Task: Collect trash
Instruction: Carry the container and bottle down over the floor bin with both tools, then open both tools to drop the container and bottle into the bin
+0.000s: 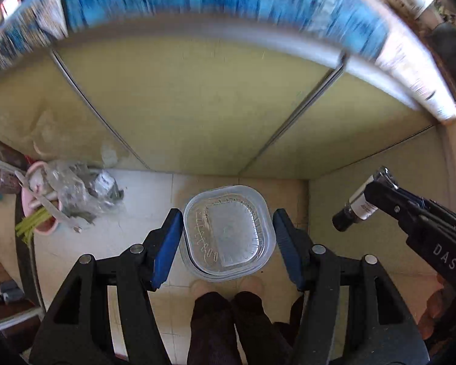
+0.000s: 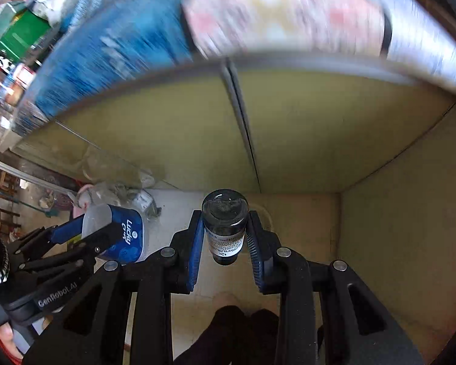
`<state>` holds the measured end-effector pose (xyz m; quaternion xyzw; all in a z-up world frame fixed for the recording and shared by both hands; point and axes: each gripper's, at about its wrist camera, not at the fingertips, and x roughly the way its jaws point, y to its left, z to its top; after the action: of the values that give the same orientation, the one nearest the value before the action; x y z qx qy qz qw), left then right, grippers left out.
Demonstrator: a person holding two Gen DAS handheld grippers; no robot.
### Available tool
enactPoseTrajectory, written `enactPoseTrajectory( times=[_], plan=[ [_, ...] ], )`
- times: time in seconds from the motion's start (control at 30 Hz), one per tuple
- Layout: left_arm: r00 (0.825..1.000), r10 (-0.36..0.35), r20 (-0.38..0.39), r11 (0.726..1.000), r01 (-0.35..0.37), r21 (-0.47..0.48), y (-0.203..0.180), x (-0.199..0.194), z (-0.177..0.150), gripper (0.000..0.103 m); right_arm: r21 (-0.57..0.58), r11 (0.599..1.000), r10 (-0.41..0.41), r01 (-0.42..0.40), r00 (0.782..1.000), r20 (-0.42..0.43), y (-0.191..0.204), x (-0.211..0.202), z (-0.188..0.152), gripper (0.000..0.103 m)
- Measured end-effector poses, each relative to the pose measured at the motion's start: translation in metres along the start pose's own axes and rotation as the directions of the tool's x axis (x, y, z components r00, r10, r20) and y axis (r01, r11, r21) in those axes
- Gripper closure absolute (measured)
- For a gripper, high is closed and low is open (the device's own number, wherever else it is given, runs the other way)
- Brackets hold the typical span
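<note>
Your left gripper (image 1: 228, 237) is clamped on a clear plastic tub (image 1: 228, 231), its blue pads pressing the tub's two sides. From the left wrist camera you look straight into the tub's open mouth and see its embossed bottom. That view gives no hint of any label. The right wrist camera shows what the left one cannot: the same tub (image 2: 118, 231) wears a blue wrapper with white lettering, and the left gripper (image 2: 88, 237) holds it out to the left of your right one.

Your right gripper (image 2: 225, 240) is closed on a small dark glass bottle (image 2: 225, 225) with a white label, held between the blue pads with its base pointing forward and its cap toward the camera. In the left wrist view the bottle (image 1: 354, 210) is seen from the side, sticking out past the tip of the right gripper (image 1: 377, 194), its black cap lowest and toward the left.

Both items hang above the tiled floor (image 1: 130, 237), in front of a yellow-green cabinet (image 1: 197, 106). Only the left view shows clearly the pink bowl (image 1: 42, 210) with crumpled clear plastic (image 1: 76, 191) on the floor at left; the right view catches just a slice of it. The counter top above the cabinet is smeared by motion blur in both views.
</note>
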<state>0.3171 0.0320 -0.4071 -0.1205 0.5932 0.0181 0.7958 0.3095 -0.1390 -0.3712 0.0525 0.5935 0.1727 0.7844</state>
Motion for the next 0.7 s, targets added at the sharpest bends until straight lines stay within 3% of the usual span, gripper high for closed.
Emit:
enactPoseTrajectory(
  times=[0.27,0.5,0.7],
  plan=[
    [0.994,-0.064,-0.086,0.986,0.05,-0.156,0.023,0.175,-0.027,0.043,0.007,1.0,-0.017,0.018,0.992,-0.127,-0.065,0.151,-0.032,0.077],
    [0.99,-0.063,-0.124,0.987,0.044,-0.154,0.036,0.305,-0.051,0.043,0.007,1.0,0.006,-0.005,0.988,-0.152,-0.086,0.264,-0.046,0.077],
    [0.979,-0.097,-0.181,0.988,0.073,-0.133,0.045,0.383,-0.078,0.043,-0.01,0.999,0.047,-0.049,0.986,-0.161,-0.084,0.314,-0.053,0.077]
  ],
)
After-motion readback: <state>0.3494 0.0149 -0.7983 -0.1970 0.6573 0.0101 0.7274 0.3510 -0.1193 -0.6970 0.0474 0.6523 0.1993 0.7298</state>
